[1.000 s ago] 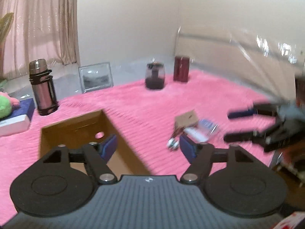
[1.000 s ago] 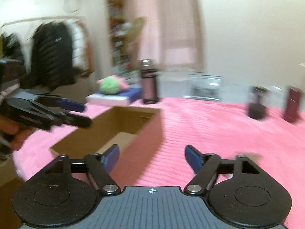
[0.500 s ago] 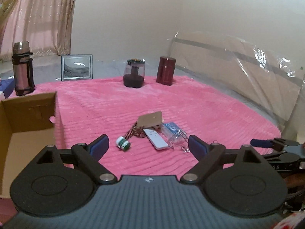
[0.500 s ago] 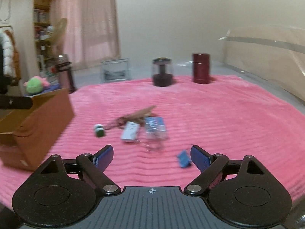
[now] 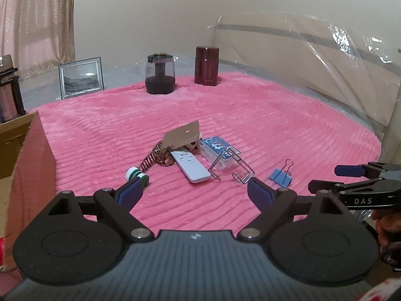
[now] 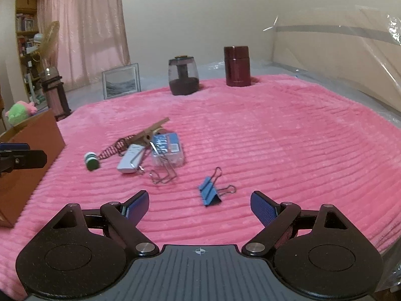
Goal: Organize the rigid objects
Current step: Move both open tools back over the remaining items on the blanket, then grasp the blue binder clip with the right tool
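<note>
I hold both claws low over the near edge of the pink blanket (image 6: 275, 130); my left gripper (image 5: 195, 192) has its jaws spread wide with nothing between them, and my right gripper (image 6: 199, 207) is spread the same way, also holding nothing. Just beyond the right claw lies a blue binder clip (image 6: 210, 193), apart from the main heap; farther and to the left sits a small pile: a white remote (image 5: 191, 166), a clear box with a blue label (image 5: 217, 153), a wire clip (image 5: 231, 166) leaning on that box, a striped cord (image 5: 154, 159) and a tan card (image 5: 181, 135) propped on top; what hides under the card I cannot quite make out. A green-and-white cap (image 5: 136, 174) lies left of the pile; a cardboard box (image 6: 27, 160) stands at the far left edge; a dark jar (image 6: 183, 75), a maroon canister (image 6: 236, 65) and a framed picture (image 6: 121, 80) stand along the far edge.
</note>
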`<state>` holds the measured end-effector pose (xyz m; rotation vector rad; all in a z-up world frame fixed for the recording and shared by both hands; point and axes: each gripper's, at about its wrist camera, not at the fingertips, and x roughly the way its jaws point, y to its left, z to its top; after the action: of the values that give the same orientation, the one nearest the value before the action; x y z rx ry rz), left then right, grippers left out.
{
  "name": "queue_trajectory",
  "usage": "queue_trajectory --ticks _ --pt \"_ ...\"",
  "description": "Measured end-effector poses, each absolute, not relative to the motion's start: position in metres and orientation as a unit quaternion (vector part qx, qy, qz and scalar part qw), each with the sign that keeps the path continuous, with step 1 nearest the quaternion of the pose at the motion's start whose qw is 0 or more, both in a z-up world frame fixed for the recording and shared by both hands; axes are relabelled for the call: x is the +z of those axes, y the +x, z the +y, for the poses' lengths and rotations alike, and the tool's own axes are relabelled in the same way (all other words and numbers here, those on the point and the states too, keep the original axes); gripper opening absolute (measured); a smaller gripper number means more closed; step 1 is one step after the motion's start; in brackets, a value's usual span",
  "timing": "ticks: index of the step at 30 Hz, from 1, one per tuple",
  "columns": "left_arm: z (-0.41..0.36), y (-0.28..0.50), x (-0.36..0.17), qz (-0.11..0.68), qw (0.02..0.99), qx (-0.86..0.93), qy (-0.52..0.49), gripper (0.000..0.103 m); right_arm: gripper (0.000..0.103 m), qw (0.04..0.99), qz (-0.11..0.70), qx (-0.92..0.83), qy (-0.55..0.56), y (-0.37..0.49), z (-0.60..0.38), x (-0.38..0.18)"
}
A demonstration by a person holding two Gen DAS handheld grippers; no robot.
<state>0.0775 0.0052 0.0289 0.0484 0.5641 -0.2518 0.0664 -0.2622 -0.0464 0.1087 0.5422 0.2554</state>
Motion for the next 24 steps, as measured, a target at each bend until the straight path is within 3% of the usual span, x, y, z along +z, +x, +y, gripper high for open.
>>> queue_trajectory --ticks 9,19,24 --pt "-0.004 0.109 0.006 0.298 0.946 -0.129 0.027 0.088 0.084 0.948 0.285 0.127 0.065 0.105 -0.265 -0.073" --pt "-0.012 0.137 -0.010 0.305 0.942 -0.135 0.027 0.088 0.064 0.929 0.322 0.123 0.134 0.149 -0.275 -0.095" --pt "-0.014 0.143 -0.016 0.310 0.940 -0.138 0.024 0.088 0.061 0.922 0.325 0.117 0.175 0.159 -0.285 -0.104"
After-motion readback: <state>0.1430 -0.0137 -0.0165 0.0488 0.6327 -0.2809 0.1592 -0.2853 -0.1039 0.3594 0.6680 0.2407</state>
